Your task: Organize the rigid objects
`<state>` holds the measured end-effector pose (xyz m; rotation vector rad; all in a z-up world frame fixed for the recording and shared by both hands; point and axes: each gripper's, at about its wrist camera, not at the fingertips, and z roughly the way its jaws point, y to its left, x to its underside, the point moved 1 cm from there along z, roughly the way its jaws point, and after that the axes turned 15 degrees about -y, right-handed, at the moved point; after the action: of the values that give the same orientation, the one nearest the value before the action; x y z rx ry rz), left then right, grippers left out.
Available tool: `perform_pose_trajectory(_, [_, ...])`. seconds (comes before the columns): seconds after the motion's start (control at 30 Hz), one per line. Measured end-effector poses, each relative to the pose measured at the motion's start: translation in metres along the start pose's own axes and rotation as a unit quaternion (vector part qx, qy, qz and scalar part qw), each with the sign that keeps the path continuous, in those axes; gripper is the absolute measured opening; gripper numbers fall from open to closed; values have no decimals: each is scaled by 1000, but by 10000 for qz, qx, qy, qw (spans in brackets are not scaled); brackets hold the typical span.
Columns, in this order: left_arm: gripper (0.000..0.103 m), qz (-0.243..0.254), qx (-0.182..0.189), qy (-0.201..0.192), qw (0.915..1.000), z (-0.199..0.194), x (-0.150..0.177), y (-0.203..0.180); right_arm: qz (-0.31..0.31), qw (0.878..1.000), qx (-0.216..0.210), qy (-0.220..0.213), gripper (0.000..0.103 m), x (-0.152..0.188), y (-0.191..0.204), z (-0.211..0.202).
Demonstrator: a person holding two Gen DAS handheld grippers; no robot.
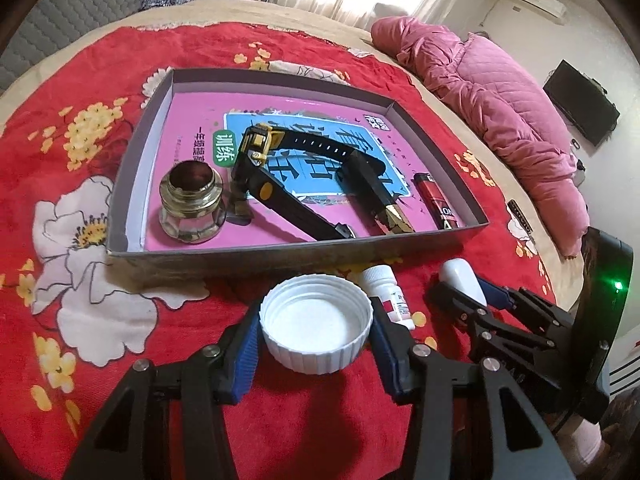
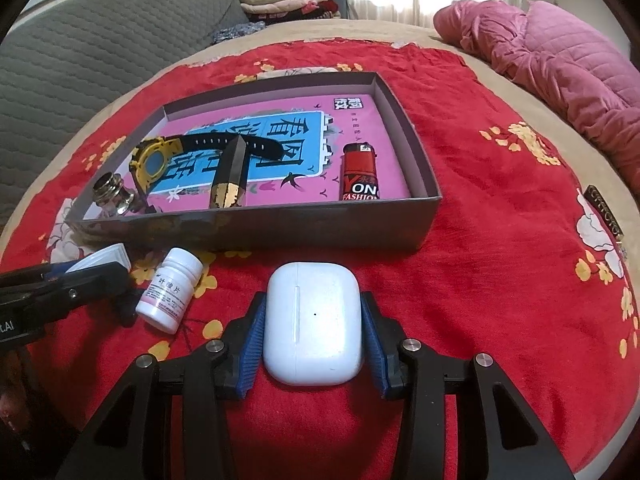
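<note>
Two pieces in hand at once, both just short of the grey box that already holds the watch, lighter, glass bottle and black-and-gold piece.

Left gripper: blue pads closed on the white ribbed cap, pressing its rim at 9 and 3 o'clock. The cap sits open side up on the red flowered blanket. Probably light, stiff plastic; the ribs should give bite, and a hold across the full diameter looks sound. Thin wall may flex if squeezed hard.

Right gripper: pads clamped on the long sides of the white earbud case, again 9 and 3. Glossy, rounded shell, likely slippery and a bit heavier; the grip belongs low on the flat flanks, away from the lid seam.

The small white pill bottle lies on its side between the two grippers, at 12 to 1 o'clock of the cap, untouched.

Box stands at 12 o'clock of both tools, free floor near its middle.
</note>
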<state>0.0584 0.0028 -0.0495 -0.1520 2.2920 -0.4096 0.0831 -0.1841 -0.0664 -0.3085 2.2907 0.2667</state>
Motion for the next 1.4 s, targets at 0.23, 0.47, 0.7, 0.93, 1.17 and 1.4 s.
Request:
perform_pose_trajectory(0.23, [50,169,52,-190,9997,-11,-4,-7,19,9997,14,-232,46,-6,-4,-17])
perform_pose_trajectory(0.47, [50,273,56,-354,9990,-20,-8,-11,22,9991,-16,-431,46,-12,-3,-29])
perform_pose_trajectory(0.7, [50,328,24,-562,9979,-27,-12,-11,-21,9985,-35,-549,46,-15,0,-35])
perform_pose_trajectory(0.93, [50,364,68,-632,9973,-27,-16,-15,16,9978,-103,-654,46,-18,0,-39])
perform_pose_trajectory(1.17, [50,392,114,-799,9960,-25,-26,-16,1,9967,-86,-808,46,-30,5,-46])
perform_pose_trajectory(1.4, [50,315,229,-805,9960,-18,-31,-14,19,9964,26,-842,46,-38,7,-48])
